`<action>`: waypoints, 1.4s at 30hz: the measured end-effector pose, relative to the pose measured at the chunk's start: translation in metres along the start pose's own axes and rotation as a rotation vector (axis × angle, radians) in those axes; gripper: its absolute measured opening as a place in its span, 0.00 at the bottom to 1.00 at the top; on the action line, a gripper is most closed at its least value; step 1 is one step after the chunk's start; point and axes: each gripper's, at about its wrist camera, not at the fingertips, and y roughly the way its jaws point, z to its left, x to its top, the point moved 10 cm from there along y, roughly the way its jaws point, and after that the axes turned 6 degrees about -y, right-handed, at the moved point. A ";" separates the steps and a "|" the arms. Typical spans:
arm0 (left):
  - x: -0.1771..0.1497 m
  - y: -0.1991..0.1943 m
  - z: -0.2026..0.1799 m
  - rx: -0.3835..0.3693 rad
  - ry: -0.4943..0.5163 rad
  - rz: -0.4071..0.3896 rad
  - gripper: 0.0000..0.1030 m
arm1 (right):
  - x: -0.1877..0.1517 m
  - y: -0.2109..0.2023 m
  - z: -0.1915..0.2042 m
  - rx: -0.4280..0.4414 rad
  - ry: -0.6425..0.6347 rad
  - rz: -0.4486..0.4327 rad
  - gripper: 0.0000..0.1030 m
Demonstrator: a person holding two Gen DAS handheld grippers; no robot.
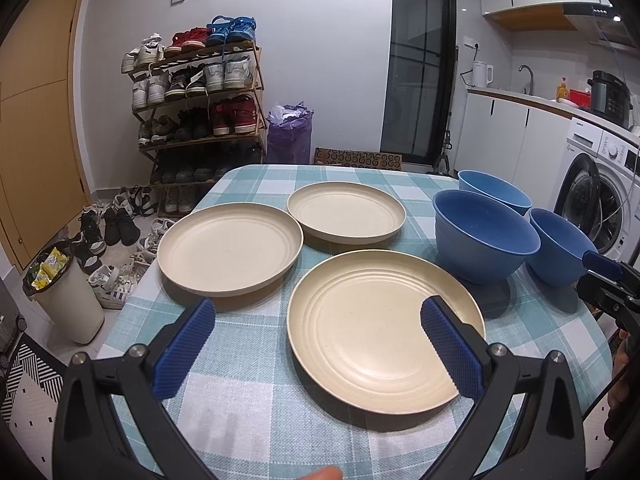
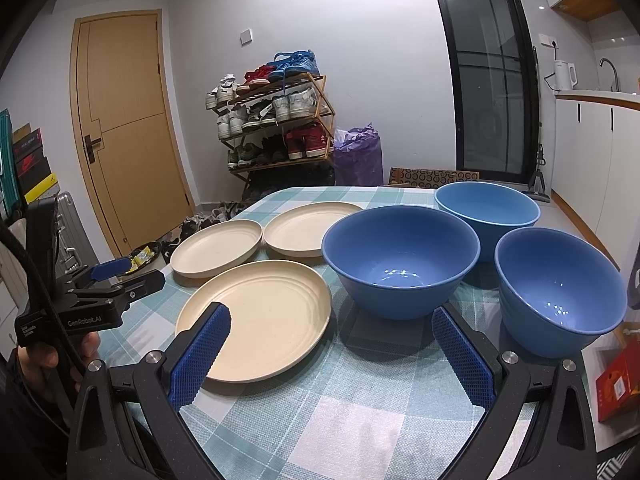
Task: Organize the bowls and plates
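Three cream plates lie apart on the checked table: a near plate [image 1: 380,328] [image 2: 260,320], a left plate [image 1: 230,252] [image 2: 216,246] and a far plate [image 1: 346,210] [image 2: 304,228]. Three blue bowls stand upright to their right: a middle bowl [image 1: 484,236] [image 2: 400,256], a far bowl [image 1: 494,192] [image 2: 488,212] and a right bowl [image 1: 560,246] [image 2: 560,296]. My left gripper [image 1: 320,344] is open and empty, its right finger over the near plate's rim. My right gripper [image 2: 332,356] is open and empty, in front of the middle bowl.
The table [image 1: 248,400] has a teal and white checked cloth; its left edge drops to a floor with shoes and a bin [image 1: 64,296]. A shoe rack [image 1: 196,104] stands behind. A washing machine [image 1: 592,196] and counter are to the right.
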 end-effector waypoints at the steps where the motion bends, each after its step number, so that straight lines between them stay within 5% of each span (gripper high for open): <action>1: 0.000 0.000 0.000 0.000 0.000 -0.001 1.00 | 0.000 0.000 0.000 0.000 0.001 -0.001 1.00; 42: 0.013 0.033 0.013 0.019 -0.016 0.036 1.00 | 0.012 0.025 -0.010 0.013 0.004 0.038 1.00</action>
